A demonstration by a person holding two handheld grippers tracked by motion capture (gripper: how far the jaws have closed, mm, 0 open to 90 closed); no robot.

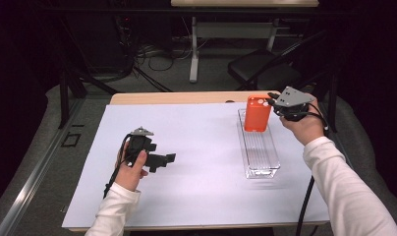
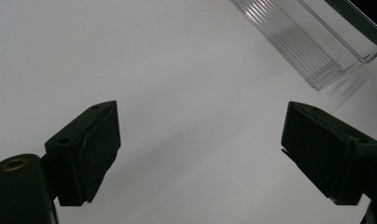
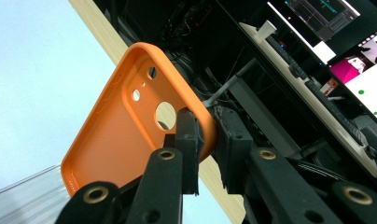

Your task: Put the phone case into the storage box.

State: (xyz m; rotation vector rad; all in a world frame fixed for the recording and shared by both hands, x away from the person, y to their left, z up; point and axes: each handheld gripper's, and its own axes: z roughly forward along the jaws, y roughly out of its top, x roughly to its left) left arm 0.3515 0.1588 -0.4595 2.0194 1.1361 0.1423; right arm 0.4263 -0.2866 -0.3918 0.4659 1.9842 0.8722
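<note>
Wooden table (image 1: pixel 137 98), white sheet (image 1: pixel 196 167) covering it, clear tray (image 1: pixel 260 157) on sheet

case (image 3: pixel 116 135): orange, soft-looking rubbery plastic, matt, smooth, with clean-cut round holes
tray (image 1: pixel 260 157): clear hard plastic, glossy, floor ribbed in fine lines
sheet (image 1: pixel 196 162): white, paper-like, matt and smooth
table edge (image 1: pixel 177 98): pale wood, dull finish
right gripper (image 3: pixel 205 140): black matt plastic jaws, brass-coloured metal eyelets, grey matt plate on top
left gripper (image 2: pixel 200 144): black matt plastic, pads slightly rough
sleeves (image 1: pixel 349 196): white cloth
</note>
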